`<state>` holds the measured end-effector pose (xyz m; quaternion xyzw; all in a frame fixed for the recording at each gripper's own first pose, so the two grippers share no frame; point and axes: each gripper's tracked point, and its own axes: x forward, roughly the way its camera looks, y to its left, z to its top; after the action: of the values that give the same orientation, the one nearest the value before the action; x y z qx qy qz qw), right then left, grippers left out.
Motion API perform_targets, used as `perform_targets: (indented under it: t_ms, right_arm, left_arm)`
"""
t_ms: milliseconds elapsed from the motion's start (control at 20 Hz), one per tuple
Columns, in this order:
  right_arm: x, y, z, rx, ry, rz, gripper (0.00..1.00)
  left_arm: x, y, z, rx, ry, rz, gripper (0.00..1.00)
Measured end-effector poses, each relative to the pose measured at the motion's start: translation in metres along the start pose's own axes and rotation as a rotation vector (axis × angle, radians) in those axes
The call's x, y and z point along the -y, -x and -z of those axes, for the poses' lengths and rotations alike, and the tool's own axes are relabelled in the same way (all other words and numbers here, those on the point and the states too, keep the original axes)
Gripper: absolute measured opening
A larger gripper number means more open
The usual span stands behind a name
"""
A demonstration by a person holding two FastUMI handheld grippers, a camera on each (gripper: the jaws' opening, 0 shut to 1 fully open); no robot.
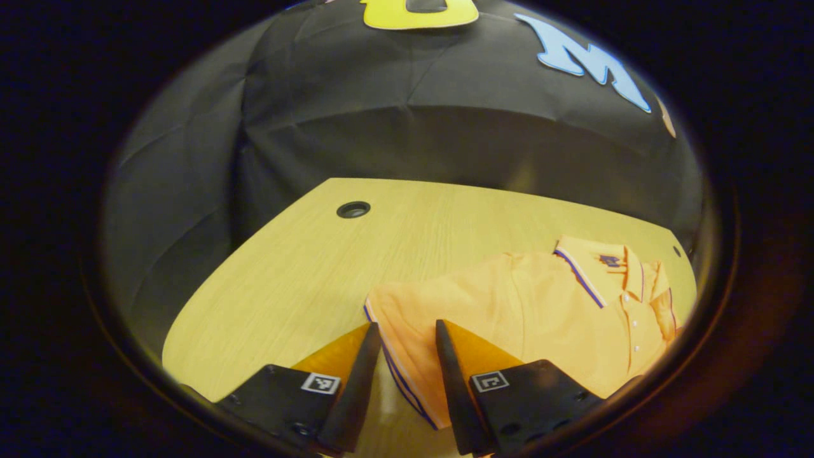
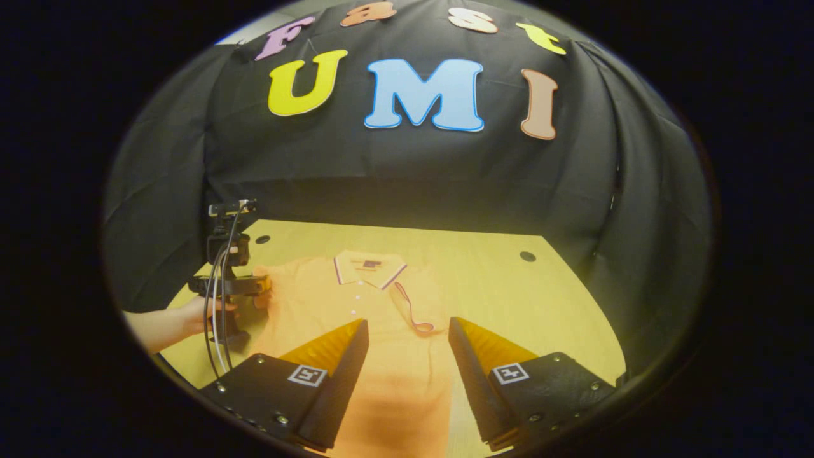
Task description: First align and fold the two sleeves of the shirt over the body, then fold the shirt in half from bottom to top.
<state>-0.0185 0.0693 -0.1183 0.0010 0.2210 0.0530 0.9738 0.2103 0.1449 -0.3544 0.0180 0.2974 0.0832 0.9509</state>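
Where it lies on the wooden table [image 2: 483, 280], the orange polo shirt [image 2: 381, 331] is face up, collar toward the booth wall, one striped sleeve apparently folded over its body. Left gripper [image 1: 407, 337] and right gripper [image 2: 407, 334] hover released, the left straddling a sleeve cuff [image 1: 397, 369].

- Your shirt [image 1: 547, 318] is orange, with white buttons down the placket.
- Its collar [image 1: 588, 267] is orange edged in a dark blue and white stripe; the near sleeve cuff [image 1: 397, 375] carries the same stripe.
- A small dark blue patch sits inside the collar.
- Your table [image 1: 305, 267] is pale yellow wood grain, with dark round holes [image 1: 353, 209].
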Motion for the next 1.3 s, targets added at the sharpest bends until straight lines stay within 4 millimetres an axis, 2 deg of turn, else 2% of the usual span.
perform_targets:
  t_ms: [50,100,150,200,300,350,600,800,900,1050,1150,1200,1250,1300]
  right_arm:
    - [0.002,-0.001,0.002,-0.003,-0.005,0.001,0.8]
    - [0.003,-0.001,0.003,-0.007,-0.008,0.002,0.8]
    - [0.004,-0.002,0.005,-0.011,-0.012,0.001,0.8]
    - [0.004,-0.002,0.006,-0.014,-0.014,0.0,0.8]
    - [0.007,-0.001,0.008,-0.019,-0.014,-0.001,0.77]
    - [0.009,-0.002,0.009,-0.019,-0.015,0.001,0.77]
    - [0.02,0.003,0.009,-0.024,-0.033,0.022,0.8]
    - [0.023,0.008,0.015,-0.035,-0.047,0.025,0.77]
    - [0.022,0.008,0.018,-0.04,-0.047,0.023,0.8]
    - [0.018,0.01,0.022,-0.048,-0.05,0.014,0.77]
    - [0.016,0.012,0.024,-0.053,-0.049,0.014,0.8]
    - [0.015,0.011,0.025,-0.056,-0.051,0.014,0.77]
    - [0.014,0.012,0.027,-0.061,-0.053,0.015,0.82]
    - [0.014,0.011,0.029,-0.066,-0.056,0.018,0.8]
  left_arm:
    - [0.0,0.001,-0.001,0.001,0.003,-0.003,0.49]
    - [0.001,-0.001,0.001,-0.004,-0.008,-0.005,0.36]
    - [0.003,-0.002,0.004,0.001,-0.013,0.001,0.36]
    - [0.005,-0.001,0.0,0.0,-0.02,-0.003,0.17]
    - [0.01,-0.002,-0.002,0.002,-0.037,0.004,0.16]
    - [0.013,0.0,-0.002,-0.004,-0.042,0.006,0.1]
    - [0.029,0.017,-0.024,0.057,-0.011,0.025,0.1]
    - [0.057,0.033,-0.039,0.093,-0.045,0.076,0.1]
    - [0.076,0.039,-0.041,0.097,-0.091,0.108,0.1]
    - [0.106,0.049,-0.042,0.108,-0.151,0.161,0.1]
    - [0.123,0.05,-0.037,0.102,-0.186,0.191,0.1]
    - [0.131,0.052,-0.035,0.099,-0.196,0.206,0.1]
    - [0.138,0.052,-0.033,0.096,-0.209,0.217,0.1]
    - [0.143,0.052,-0.031,0.096,-0.224,0.225,0.1]
